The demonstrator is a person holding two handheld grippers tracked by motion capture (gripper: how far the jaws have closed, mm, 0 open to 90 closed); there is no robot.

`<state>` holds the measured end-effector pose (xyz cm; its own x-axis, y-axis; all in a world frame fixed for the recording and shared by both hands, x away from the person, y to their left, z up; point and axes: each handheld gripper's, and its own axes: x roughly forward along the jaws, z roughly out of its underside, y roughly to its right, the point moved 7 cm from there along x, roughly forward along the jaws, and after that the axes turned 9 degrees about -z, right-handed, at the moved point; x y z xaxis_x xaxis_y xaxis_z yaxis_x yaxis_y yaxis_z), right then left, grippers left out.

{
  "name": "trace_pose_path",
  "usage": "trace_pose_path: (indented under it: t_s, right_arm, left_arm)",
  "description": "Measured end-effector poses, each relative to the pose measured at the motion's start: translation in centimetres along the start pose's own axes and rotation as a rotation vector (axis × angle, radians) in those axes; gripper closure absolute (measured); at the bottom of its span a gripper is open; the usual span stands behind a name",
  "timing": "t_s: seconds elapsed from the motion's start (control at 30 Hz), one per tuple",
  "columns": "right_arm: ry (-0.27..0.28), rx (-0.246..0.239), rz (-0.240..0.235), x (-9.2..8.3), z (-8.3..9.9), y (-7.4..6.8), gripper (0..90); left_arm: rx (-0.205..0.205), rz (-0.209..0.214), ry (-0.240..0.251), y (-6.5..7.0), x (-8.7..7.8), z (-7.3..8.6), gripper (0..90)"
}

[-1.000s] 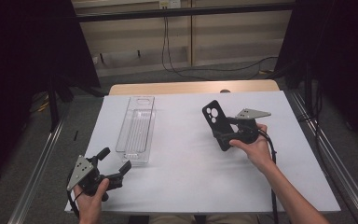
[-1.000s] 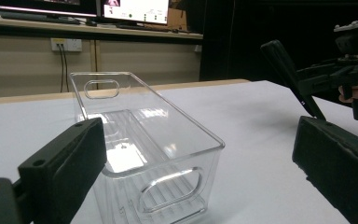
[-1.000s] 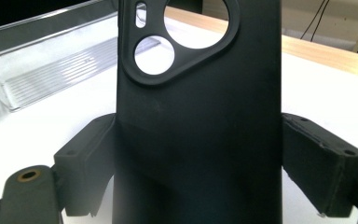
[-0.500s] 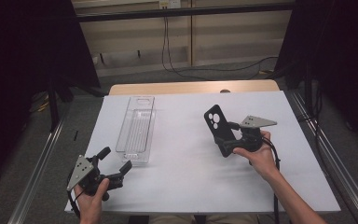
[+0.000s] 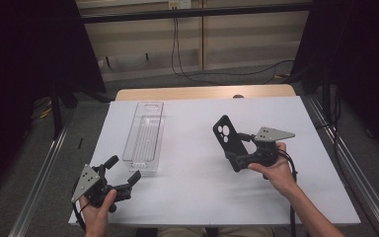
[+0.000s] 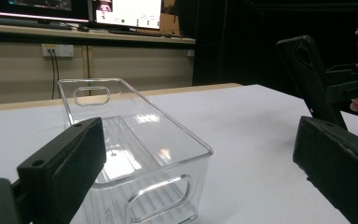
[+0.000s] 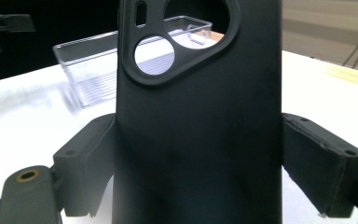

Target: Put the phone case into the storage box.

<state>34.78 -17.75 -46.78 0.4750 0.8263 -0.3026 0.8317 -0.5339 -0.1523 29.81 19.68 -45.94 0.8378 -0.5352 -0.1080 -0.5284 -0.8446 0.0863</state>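
Right gripper (image 5: 239, 157) right of centre, wrist angled left, pinching black phone case (image 5: 229, 141); long axis tilted toward upper left, camera cutout uppermost.

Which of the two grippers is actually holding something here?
The right gripper: its jaws clamp the sides of a black phone case, held up off the white table. The left gripper stands open and empty, near the end of the clear bin.

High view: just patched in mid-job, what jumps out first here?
A black phone case, clamped between the jaws of the right gripper, is held tilted above the right half of the white table. Left of centre lies a long clear plastic bin, empty. The left gripper sits at the near left corner, jaws wide open, facing the bin's near end.
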Motion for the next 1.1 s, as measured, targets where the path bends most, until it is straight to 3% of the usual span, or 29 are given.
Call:
trace_pose_path:
  t_s: [0.27,0.5,0.6,0.9,0.93,1.1]
  right_arm:
    - [-0.009,-0.035,-0.074,-0.1,0.0,-1.2,14.3]
    - [0.001,-0.030,-0.095,-0.5,0.1,-2.4,14.2]
    - [-0.002,-0.031,-0.109,-0.7,0.4,-3.0,14.2]
    - [-0.019,-0.036,-0.153,-0.3,1.7,-4.6,14.2]
    - [-0.021,-0.038,-0.156,-0.2,1.8,-4.8,14.2]
    - [-0.019,-0.052,-0.191,0.2,1.6,-5.7,14.2]
  left_arm:
    - [0.003,0.025,-0.008,0.6,0.1,0.0,2.5]
    - [0.015,0.047,-0.003,1.4,0.1,-0.3,2.5]
    - [0.000,0.049,0.001,1.7,0.3,-0.3,2.3]
    - [0.021,0.109,-0.004,3.3,0.2,-0.9,1.8]
    - [0.006,0.123,-0.001,3.6,0.3,-0.9,1.8]
    - [0.010,0.143,-0.019,4.4,0.8,-0.9,1.9]
